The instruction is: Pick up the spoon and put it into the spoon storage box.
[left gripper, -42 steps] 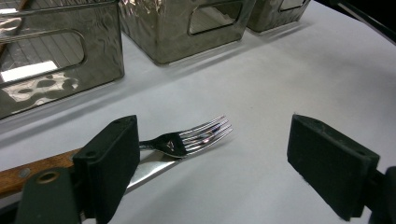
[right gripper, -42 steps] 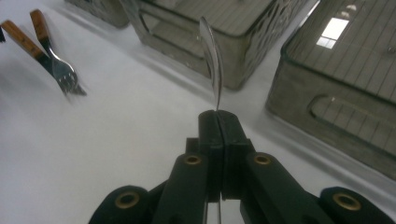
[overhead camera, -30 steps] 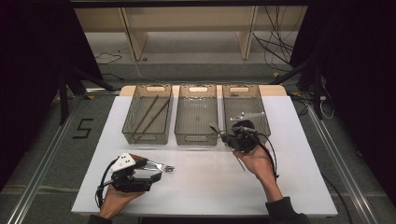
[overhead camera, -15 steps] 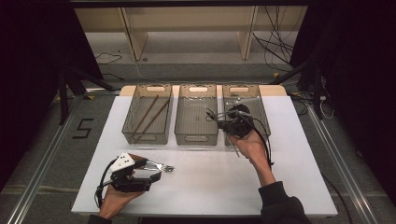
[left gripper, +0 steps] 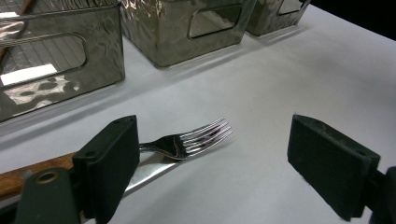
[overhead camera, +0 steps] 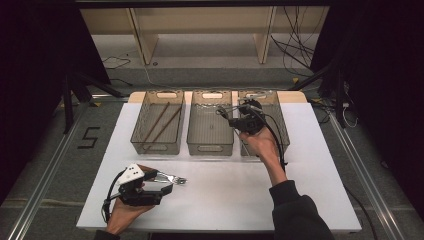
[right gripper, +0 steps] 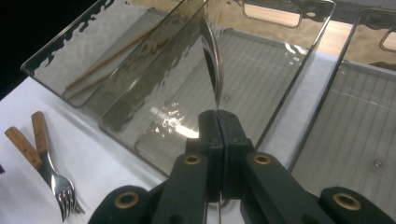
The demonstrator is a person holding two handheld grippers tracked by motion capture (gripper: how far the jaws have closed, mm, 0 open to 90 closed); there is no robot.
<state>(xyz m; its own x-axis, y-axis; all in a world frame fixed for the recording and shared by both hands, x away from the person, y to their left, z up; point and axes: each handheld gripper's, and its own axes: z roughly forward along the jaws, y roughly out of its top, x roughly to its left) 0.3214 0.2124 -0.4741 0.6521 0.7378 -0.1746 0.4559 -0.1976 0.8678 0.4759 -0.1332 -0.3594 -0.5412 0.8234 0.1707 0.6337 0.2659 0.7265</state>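
Three clear smoky bins stand side by side at the far part of the white table [overhead camera: 310, 200], with narrow gaps between them; take the middle bin [overhead camera: 210, 129] as the landmark.

The right claw [right gripper: 218, 122] is clamped on a shiny metal utensil [right gripper: 211, 56], apparently a spoon seen edge-on, though its shape is hard to make out. The jaws are pressed together with the thin metal between them. In the high view the right claw [overhead camera: 235, 120] hangs at the right rim of the middle bin, above the gap to the right bin [overhead camera: 279, 131], and the utensil reaches over the middle bin's interior. That bin's ribbed floor is bare in the right gripper view.

The left bin [overhead camera: 145, 131], just left of the middle bin, holds two brown chopsticks [overhead camera: 161, 125] lying lengthwise along its floor.

Well in front of the middle bin and a little to its left, a fork [left gripper: 198, 138] with a wooden handle lies flat on the table beside a second wooden-handled piece [right gripper: 18, 145]. The left claw [left gripper: 215, 161] rests low there, jaws spread wide; the fork's neck lies beside the left jaw, while the tines point into the open gap. The table between the fork and the bins' near walls is open white surface, as is the area in front of the right bin out to the table's right edge.
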